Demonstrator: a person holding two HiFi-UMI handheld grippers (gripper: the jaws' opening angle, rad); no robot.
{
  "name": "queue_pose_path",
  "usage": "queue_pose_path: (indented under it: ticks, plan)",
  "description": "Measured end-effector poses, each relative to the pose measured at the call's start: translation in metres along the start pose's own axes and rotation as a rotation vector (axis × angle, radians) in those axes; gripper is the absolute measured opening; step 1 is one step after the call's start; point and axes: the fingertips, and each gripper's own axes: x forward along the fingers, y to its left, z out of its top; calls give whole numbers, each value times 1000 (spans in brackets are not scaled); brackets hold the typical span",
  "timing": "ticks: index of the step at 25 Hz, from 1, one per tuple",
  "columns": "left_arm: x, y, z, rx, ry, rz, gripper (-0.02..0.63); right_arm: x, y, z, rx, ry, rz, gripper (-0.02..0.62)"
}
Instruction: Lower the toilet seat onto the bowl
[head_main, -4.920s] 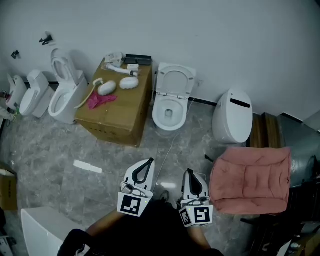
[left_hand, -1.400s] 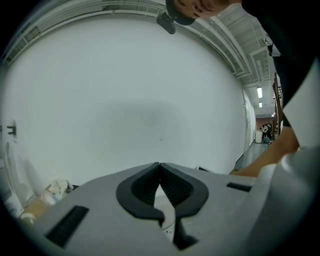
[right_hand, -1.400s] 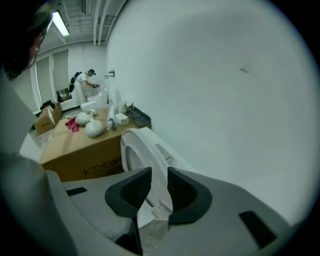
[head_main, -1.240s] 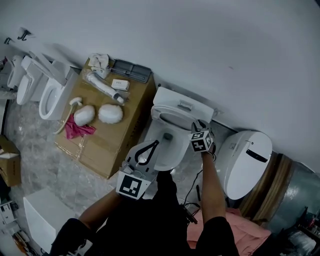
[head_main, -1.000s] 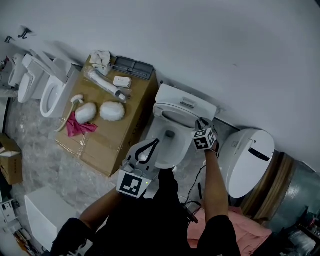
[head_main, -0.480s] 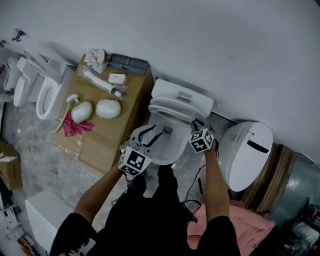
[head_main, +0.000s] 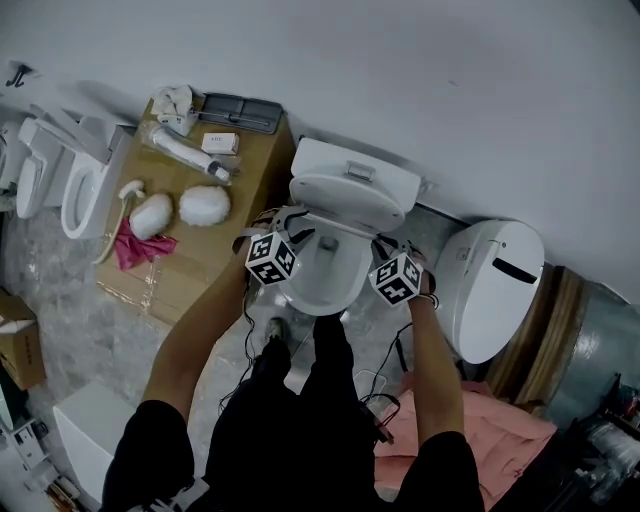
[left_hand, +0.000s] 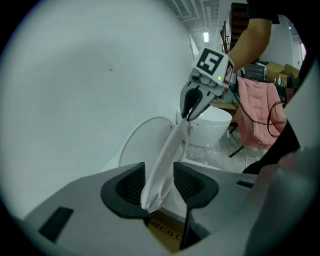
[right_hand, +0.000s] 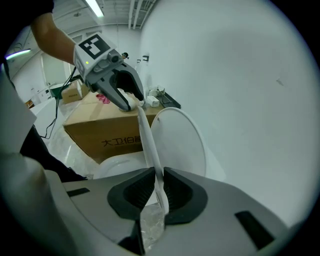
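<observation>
Head view: outstretched arms, left gripper (head_main: 289, 217) and right gripper (head_main: 384, 244) at toilet seat (head_main: 336, 226)

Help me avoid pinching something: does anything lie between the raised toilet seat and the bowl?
Nothing visible does. The bowl rim under the raised toilet seat looks bare where it shows. The right gripper is clamped on the seat's edge; the left gripper's jaws have just been opening, with the seat between them.

White wall (head_main: 450, 60), grey marbled floor (head_main: 65, 300)
</observation>
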Motion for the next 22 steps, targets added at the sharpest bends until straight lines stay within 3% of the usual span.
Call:
queue_pose_path:
  ticks: [2, 6, 15, 22]
  plan:
    - [12, -6, -12, 50, 49, -34, 179, -1, 7, -2, -6, -1, 12, 69]
    - [20, -11, -24, 110, 86, -52, 72, -1, 22, -6, -15, 7, 35, 69]
    - [1, -71, -54, 227, 116, -207, 72, -5, 86, -30, -19, 62, 51, 75]
    - [-8, -136, -96, 328, 117, -269, 83, 5, 155, -62, -31, 118, 51, 86]
